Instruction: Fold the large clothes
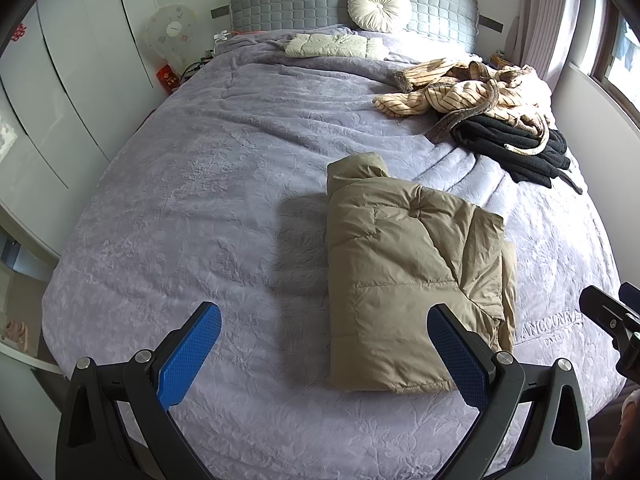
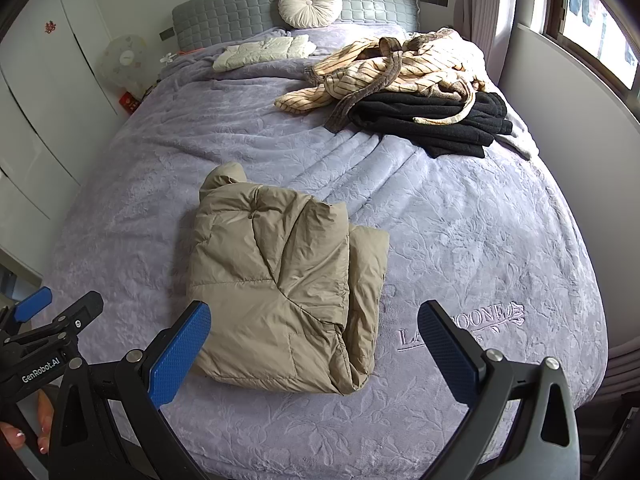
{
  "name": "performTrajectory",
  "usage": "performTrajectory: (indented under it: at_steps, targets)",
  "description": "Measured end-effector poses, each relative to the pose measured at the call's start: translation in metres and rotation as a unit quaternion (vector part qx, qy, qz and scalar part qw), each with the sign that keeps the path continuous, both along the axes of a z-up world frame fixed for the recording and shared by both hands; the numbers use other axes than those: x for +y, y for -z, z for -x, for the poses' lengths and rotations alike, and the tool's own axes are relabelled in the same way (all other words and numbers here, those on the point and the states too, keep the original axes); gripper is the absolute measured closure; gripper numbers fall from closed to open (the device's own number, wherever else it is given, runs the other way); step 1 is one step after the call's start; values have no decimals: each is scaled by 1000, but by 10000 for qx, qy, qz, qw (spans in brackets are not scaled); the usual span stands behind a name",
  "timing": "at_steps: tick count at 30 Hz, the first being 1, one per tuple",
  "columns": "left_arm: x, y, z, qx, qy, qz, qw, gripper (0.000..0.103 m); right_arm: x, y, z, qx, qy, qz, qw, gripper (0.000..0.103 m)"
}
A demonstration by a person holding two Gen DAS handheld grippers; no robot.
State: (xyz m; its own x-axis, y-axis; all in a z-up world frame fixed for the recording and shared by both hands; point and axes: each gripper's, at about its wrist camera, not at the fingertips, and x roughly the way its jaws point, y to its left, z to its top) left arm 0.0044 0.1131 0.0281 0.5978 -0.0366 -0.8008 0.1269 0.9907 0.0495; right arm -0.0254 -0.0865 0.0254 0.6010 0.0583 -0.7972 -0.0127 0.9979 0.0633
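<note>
- Khaki quilted puffer jacket: folded into a thick, roughly rectangular bundle with stitched panels and fine creases in its smooth shell; it lies on the near half of the bed, its hood end toward the headboard.
- Left gripper: black frame with blue, dimpled pads; its two fingers are spread wide and grasp nothing, above the blanket at the jacket's near-left edge.
- Right gripper: same build, fingers likewise spread and empty, held over the jacket's near end.
- Lavender plush blanket with embossed floral relief: covers the whole bed; embroidered lettering sits just right of the jacket.
- Cream striped fleece robe: crumpled heap at the far right, overlapping a folded black knitted garment.
- Cream quilted folded garment: flat, near the headboard.
- Round pleated cream cushion: leans on the grey padded, square-tufted headboard.
</note>
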Motion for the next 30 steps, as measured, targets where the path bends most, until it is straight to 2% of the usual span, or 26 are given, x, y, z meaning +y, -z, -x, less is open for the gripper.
performTrajectory:
  at_steps: [30]
  targets:
    - [-2,-8,-14,-95,183,-11,9998,0,1,1,0,22,31,1,10000,0]
